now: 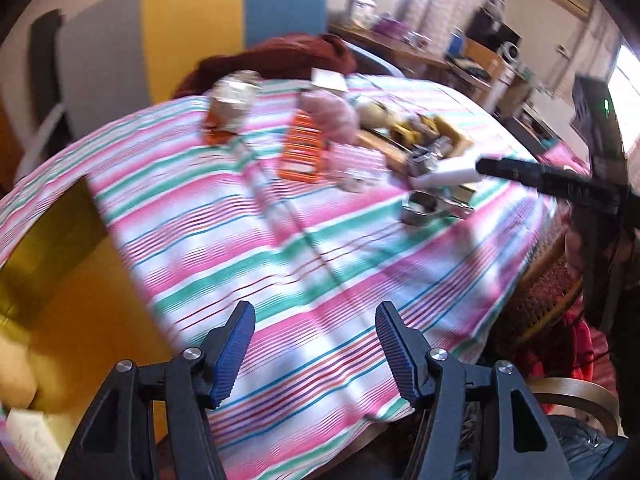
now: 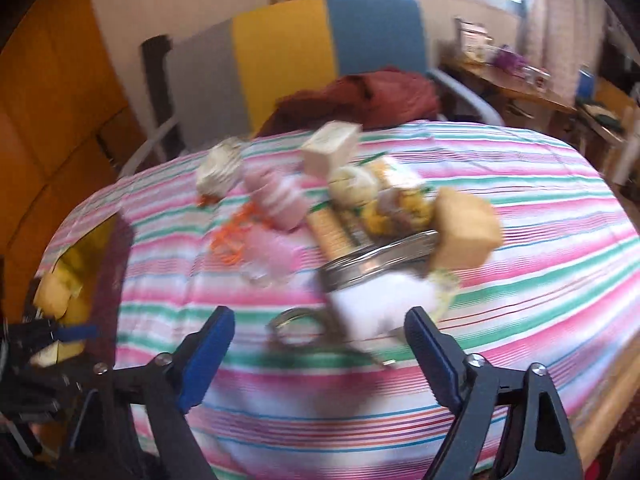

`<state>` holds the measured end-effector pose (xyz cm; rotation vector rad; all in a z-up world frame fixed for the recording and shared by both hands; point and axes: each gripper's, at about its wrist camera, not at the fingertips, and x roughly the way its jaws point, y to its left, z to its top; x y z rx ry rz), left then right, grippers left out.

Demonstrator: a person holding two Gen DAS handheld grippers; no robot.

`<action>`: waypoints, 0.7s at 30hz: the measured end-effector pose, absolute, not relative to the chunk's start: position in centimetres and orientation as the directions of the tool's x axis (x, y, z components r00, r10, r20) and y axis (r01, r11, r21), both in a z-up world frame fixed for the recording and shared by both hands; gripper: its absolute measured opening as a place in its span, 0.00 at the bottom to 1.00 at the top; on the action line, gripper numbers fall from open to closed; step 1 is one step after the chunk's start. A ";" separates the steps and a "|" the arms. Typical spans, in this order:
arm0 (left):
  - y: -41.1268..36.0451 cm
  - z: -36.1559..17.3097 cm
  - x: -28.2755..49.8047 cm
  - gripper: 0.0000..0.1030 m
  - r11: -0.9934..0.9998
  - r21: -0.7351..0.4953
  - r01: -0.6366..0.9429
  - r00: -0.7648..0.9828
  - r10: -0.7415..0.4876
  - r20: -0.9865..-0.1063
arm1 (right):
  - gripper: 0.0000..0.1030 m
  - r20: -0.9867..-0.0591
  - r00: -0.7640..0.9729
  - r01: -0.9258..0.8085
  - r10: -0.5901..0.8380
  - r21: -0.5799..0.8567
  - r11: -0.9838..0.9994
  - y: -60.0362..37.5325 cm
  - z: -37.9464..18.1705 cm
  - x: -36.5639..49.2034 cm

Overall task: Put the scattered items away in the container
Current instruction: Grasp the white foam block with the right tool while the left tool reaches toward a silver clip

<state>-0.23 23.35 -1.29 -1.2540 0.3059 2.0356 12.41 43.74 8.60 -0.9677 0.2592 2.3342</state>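
My right gripper [image 2: 320, 344] hangs wide apart at lower centre, over the striped tablecloth [image 2: 540, 240]; blurred clutter crowds the wooden tray [image 2: 332, 232] mid-frame.

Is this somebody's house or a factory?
Probably a lived-in room in a home. A striped tablecloth covers the table, a cushioned chair with a red garment stands behind it, and a cluttered desk sits by a curtained window.

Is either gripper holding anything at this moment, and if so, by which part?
Nothing is held. The left gripper and the right gripper are both open, with only the striped tablecloth showing between their fingers.
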 end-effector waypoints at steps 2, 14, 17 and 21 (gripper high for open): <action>25.2 -1.9 -0.5 0.62 -0.692 -0.155 -0.705 -0.248 0.446 -0.860 | 0.76 -0.697 -0.550 -0.636 0.460 -0.007 -0.772 45.4 9.4 13.0; 31.4 -3.1 -1.6 0.61 -0.604 -0.213 -0.768 -0.144 0.487 -0.862 | 0.83 -0.837 -0.335 -0.597 0.434 -0.168 -0.785 47.5 8.4 8.5; 32.3 -3.5 -1.6 0.62 -0.589 -0.225 -0.776 -0.121 0.490 -0.863 | 0.84 -0.873 -0.267 -0.536 0.409 -0.219 -0.816 48.3 7.3 7.5; 33.1 -4.2 -1.9 0.62 -0.585 -0.245 -0.773 -0.095 0.489 -0.867 | 0.84 -0.913 -0.185 -0.496 0.364 -0.233 -0.836 49.8 5.3 6.7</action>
